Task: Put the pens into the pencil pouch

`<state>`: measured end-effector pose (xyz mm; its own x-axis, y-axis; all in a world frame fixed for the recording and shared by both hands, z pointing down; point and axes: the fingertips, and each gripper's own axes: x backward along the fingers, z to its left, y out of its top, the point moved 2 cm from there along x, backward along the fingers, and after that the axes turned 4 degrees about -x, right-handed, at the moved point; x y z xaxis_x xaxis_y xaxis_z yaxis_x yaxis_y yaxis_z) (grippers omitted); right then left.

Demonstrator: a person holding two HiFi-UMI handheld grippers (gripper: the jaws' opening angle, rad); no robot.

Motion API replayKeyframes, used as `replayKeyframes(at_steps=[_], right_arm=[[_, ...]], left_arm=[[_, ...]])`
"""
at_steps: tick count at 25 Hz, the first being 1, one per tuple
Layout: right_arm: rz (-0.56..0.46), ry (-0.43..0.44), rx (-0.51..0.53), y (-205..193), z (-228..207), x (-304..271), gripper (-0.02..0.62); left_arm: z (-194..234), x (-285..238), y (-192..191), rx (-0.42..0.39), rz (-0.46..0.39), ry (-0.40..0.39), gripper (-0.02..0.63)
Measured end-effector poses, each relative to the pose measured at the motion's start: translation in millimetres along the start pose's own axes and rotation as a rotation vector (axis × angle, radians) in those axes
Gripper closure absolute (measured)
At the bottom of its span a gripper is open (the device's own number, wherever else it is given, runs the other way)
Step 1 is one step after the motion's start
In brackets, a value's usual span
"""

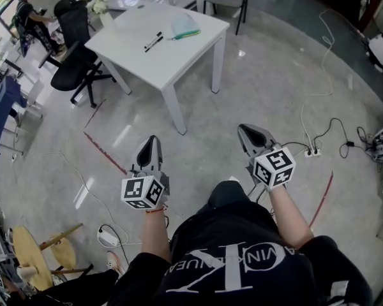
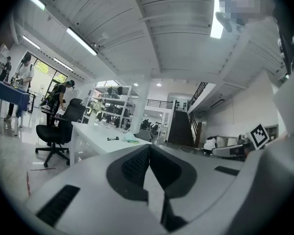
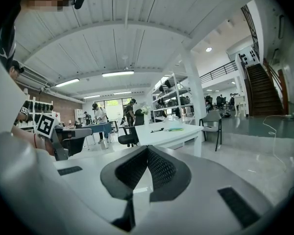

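A black office chair (image 1: 73, 65) stands at the left of a white table (image 1: 131, 53), well apart from the person holding the grippers out over bare floor. The left gripper (image 1: 151, 140) is level, its jaws closed on nothing. Beyond it, two dark pens (image 1: 153, 41) lie side by side on the tabletop, with the pale green pencil pouch (image 1: 184, 25) just beside them to the right. The right gripper (image 1: 244, 132) also has its jaws together and empty. The step in hand looks like the approach. It would go best by closing on the table squarely, opening both jaws early, pinning the pouch with one gripper and taking one pen mid-barrel. Whether the pouch is unzipped cannot be told.
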<state>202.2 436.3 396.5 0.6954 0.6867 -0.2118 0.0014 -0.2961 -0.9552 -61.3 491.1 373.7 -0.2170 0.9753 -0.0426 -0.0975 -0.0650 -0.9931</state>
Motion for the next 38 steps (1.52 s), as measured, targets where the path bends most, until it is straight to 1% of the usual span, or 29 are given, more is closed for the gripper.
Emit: replayKeyframes(at_steps=[2, 6, 13, 18, 21, 27, 33, 38], right_arm=[[-0.004, -0.014, -0.001, 3.0, -1.0, -1.7, 0.578], [-0.022, -0.009, -0.030, 9.8, -6.1, -7.1, 0.477], [-0.012, 0.003, -0.051, 12.0, -23.4, -27.8, 0.426], [0.002, 0.015, -0.066, 19.2, -43.6, -60.7, 0.423], [0.011, 0.025, -0.072, 25.0, -57.0, -81.9, 0.422], [0.051, 0.032, -0.088, 31.3, -90.8, -116.1, 0.411], [0.071, 0.056, -0.102, 42.0, -121.0, -157.5, 0.407], [0.091, 0.094, -0.092, 48.7, -138.0, -191.1, 0.403]], left_arm=[[0.9, -1.2, 1.3, -0.005, 0.005, -0.007, 0.601], [2.6, -9.1, 5.0, -0.010, 0.004, -0.014, 0.601], [9.6, -38.2, 7.9, -0.015, 0.004, -0.023, 0.601], [22.0, -74.9, 9.1, -0.017, 0.021, -0.032, 0.595], [30.6, -100.4, 9.4, -0.007, 0.028, -0.031, 0.540], [41.9, -147.0, 7.4, 0.006, 0.053, -0.010, 0.505], [57.5, -187.6, 9.4, 0.010, 0.077, 0.020, 0.491], [73.1, -217.1, 15.3, 0.004, 0.073, 0.055, 0.491]])
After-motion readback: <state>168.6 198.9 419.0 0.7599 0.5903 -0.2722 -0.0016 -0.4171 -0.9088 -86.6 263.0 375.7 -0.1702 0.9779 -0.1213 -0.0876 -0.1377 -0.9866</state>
